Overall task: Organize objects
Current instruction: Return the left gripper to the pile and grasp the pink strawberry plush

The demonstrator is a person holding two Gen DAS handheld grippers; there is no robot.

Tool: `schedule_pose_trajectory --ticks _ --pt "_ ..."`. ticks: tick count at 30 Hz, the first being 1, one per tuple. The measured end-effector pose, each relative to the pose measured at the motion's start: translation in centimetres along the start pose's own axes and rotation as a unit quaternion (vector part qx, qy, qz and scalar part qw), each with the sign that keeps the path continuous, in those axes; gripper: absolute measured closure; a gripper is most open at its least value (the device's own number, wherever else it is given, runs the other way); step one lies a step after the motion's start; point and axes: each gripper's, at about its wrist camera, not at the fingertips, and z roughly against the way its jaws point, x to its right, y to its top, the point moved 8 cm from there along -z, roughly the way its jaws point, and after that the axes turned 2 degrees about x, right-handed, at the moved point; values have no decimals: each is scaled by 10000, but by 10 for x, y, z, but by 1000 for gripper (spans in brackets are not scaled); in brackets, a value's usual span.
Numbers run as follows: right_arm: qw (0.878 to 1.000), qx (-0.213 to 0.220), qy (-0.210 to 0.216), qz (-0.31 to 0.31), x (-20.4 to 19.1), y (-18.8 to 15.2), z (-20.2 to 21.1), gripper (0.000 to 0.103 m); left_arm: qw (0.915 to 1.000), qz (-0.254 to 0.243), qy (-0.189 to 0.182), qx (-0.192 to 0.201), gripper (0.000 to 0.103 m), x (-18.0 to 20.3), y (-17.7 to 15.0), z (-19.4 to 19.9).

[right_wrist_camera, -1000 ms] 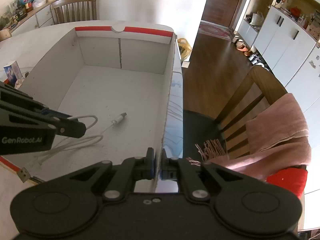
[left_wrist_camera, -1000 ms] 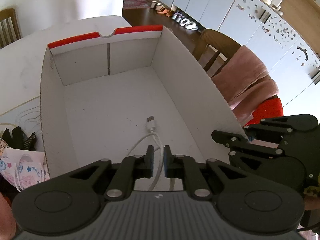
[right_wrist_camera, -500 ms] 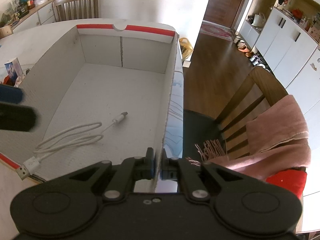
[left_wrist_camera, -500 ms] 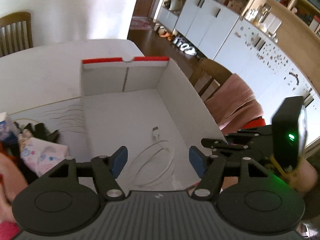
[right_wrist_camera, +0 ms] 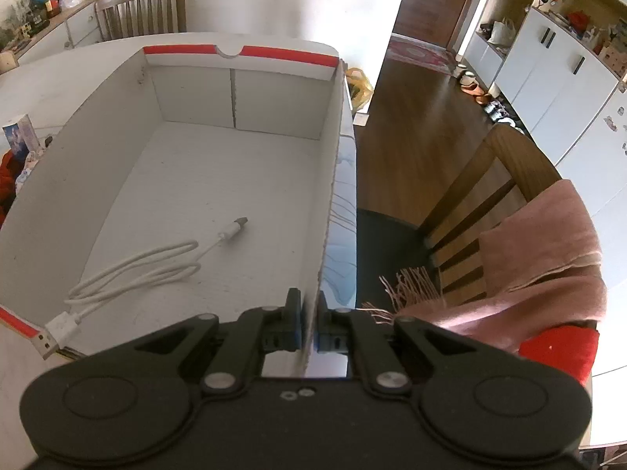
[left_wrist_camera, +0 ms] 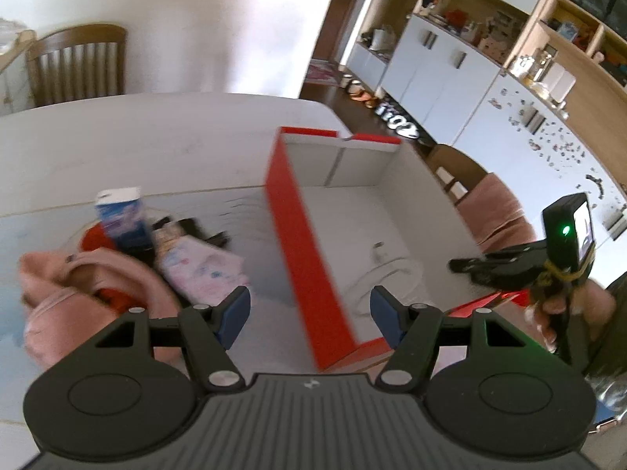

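A red cardboard box (left_wrist_camera: 301,243) with a white inside stands on the white table; it also shows in the right wrist view (right_wrist_camera: 329,180). A coiled white USB cable (right_wrist_camera: 145,266) lies inside it, also seen in the left wrist view (left_wrist_camera: 388,274). My right gripper (right_wrist_camera: 309,325) is shut on the box's right wall near its front corner. My left gripper (left_wrist_camera: 309,313) is open and empty, above the box's front left corner. Left of the box lies a pile: a patterned face mask (left_wrist_camera: 200,270), a pink cloth (left_wrist_camera: 78,293), a blue-white carton (left_wrist_camera: 121,219) and a black item.
A wooden chair (right_wrist_camera: 490,203) draped with a pink scarf (right_wrist_camera: 548,258) stands right of the table. Another chair (left_wrist_camera: 78,66) stands at the far side. White cabinets (left_wrist_camera: 450,74) line the right wall. The table edge runs beside the box's right wall.
My left gripper opened, let go of the cable into the box, and pulled back and left toward the pile. My right gripper kept its hold on the box wall.
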Motion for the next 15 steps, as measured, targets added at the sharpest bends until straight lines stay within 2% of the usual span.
schedule_pose_trajectory --ticks 8,15 --pt "9999 -56 -97 -44 -2 1 0 97 9988 296 376 -60 36 -61 -31 30" --pt "9998 -101 -153 -98 -3 2 0 97 9964 376 712 -283 25 -100 -65 34"
